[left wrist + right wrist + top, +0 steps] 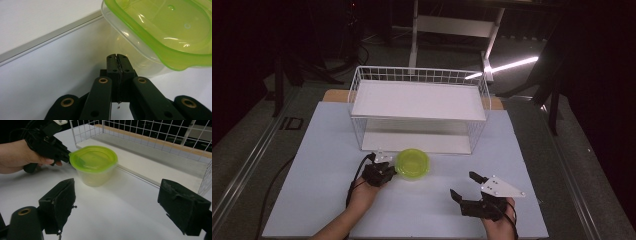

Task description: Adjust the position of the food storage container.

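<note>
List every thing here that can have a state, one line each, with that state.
Container: upright on the table, lid on, apart from the rack.
Lid: green, seated on the container.
Rack: upright, both shelves bare.
Left tongs: shut, tips beside the container under the lid's rim.
Right tongs: wide open, holding nothing, aimed at the container.

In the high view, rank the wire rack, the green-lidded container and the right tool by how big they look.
1. wire rack, by far the largest.
2. right tool with its grey plate.
3. green-lidded container, a little smaller; the tool is nearer the camera, so this order is unsure.
</note>
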### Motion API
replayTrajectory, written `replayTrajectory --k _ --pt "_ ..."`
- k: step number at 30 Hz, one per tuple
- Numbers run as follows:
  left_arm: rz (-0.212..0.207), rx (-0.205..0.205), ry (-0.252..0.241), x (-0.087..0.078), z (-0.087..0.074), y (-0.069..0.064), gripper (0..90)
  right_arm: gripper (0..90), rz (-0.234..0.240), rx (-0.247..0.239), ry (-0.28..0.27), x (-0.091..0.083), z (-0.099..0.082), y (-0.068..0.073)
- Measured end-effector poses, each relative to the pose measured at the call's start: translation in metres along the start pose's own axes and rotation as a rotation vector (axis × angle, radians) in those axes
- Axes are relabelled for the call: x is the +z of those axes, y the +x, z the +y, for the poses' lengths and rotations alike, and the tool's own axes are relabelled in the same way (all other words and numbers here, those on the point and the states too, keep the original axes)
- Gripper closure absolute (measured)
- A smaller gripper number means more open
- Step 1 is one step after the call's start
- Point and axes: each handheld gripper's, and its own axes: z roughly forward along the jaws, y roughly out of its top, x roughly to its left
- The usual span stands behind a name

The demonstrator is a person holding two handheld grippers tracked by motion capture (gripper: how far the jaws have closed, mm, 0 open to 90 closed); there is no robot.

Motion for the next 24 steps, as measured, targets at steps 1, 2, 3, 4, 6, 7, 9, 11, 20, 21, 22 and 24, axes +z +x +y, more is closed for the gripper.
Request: replayTrajectory --k 1,2,3,4,6,7,9,11,20,21,22,24 --pt "-0.009 0.007 0.005 0.002 0.001 -0.002 90.0 14.6 0.0 -0.001 -0.002 0.0 0.0 0.0" --pt "-0.014 0.011 0.006 0.004 0.003 -0.004 90.0 14.6 -0.001 -0.001 -0.005 -0.001 0.0 0.0" --pt "-0.018 0.017 0.01 0.007 0.004 -0.007 90.0 14.5 0.0 -0.001 -0.005 -0.001 0.0 0.0" --pt "-0.022 0.024 0.016 0.009 0.004 -0.009 90.0 14.6 -0.003 0.0 -0.003 -0.001 0.0 0.0" --pt "-0.03 0.034 0.025 0.014 0.006 -0.014 90.0 14.6 -0.004 0.0 -0.002 -0.001 -0.001 0.0" --pt "-0.035 0.039 0.026 0.015 0.007 -0.016 90.0 14.5 -0.003 0.0 -0.001 -0.001 -0.001 0.0" --pt "-0.04 0.042 0.028 0.019 0.011 -0.019 90.0 14.6 -0.005 0.0 -0.002 -0.001 -0.001 0.0" --pt "-0.049 0.04 0.023 0.022 0.013 -0.021 90.0 14.6 -0.005 0.001 -0.003 -0.001 -0.001 -0.001" --pt "-0.09 0.019 -0.035 0.003 0.011 -0.014 86.3 14.6 -0.006 -0.001 -0.007 -0.003 0.0 0.0" --pt "-0.09 0.019 -0.035 0.003 0.011 -0.014 82.5 14.5 -0.005 -0.001 -0.008 -0.003 0.0 0.0" --pt "-0.119 0.034 -0.065 -0.005 0.007 -0.013 82.2 14.6 -0.006 -0.002 -0.007 -0.003 0.0 0.0" --pt "-0.151 0.041 -0.061 -0.009 0.004 -0.011 80.8 14.5 -0.006 -0.003 -0.007 -0.003 0.001 0.0"
